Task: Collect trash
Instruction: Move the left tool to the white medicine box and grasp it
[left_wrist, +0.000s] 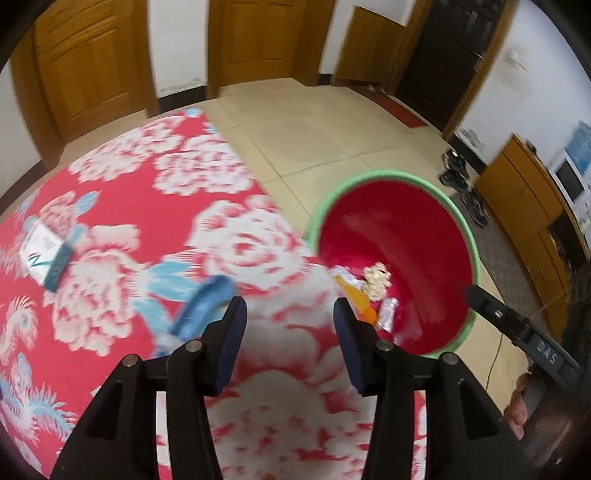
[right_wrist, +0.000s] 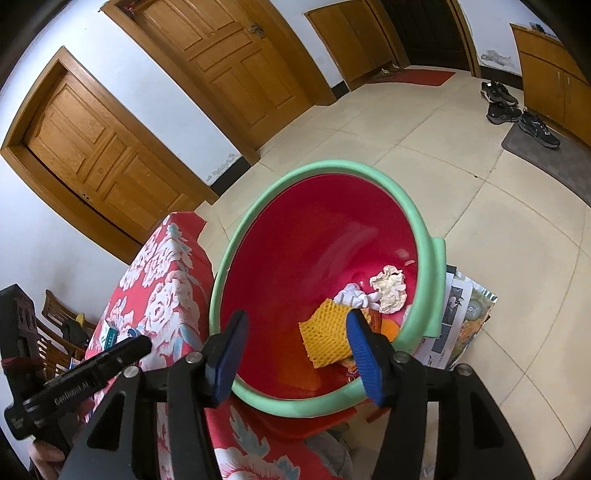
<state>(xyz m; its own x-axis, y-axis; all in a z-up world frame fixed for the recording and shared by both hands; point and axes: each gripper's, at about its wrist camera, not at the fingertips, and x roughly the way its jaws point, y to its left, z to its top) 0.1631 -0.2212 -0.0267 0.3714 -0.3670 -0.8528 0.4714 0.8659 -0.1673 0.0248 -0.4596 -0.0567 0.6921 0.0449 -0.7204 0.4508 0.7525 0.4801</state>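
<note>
A red bin with a green rim (right_wrist: 314, 170) stands beside a table under a red floral cloth (right_wrist: 166, 291). In it lie a yellow foam net (right_wrist: 325, 339), a crumpled paper ball (right_wrist: 389, 290), white tissue (right_wrist: 352, 297) and a clear wrapper (left_wrist: 388, 314). My right gripper (right_wrist: 297, 319) hangs open over the bin's near rim; the net shows between its fingers, lower down, not pinched. My left gripper (left_wrist: 290, 321) is open over the cloth with nothing between its fingers. On the cloth lie a blurred blue item (left_wrist: 207, 306) by the left finger and a white and teal box (left_wrist: 42, 254).
Printed papers (right_wrist: 461, 321) lie on the floor against the bin's right side. Wooden doors (right_wrist: 229, 62) line the far wall. Dark shoes (right_wrist: 517, 107) and a grey mat (right_wrist: 546, 158) sit by a wooden cabinet (right_wrist: 554, 77). A wooden chair (right_wrist: 59, 325) stands left of the table.
</note>
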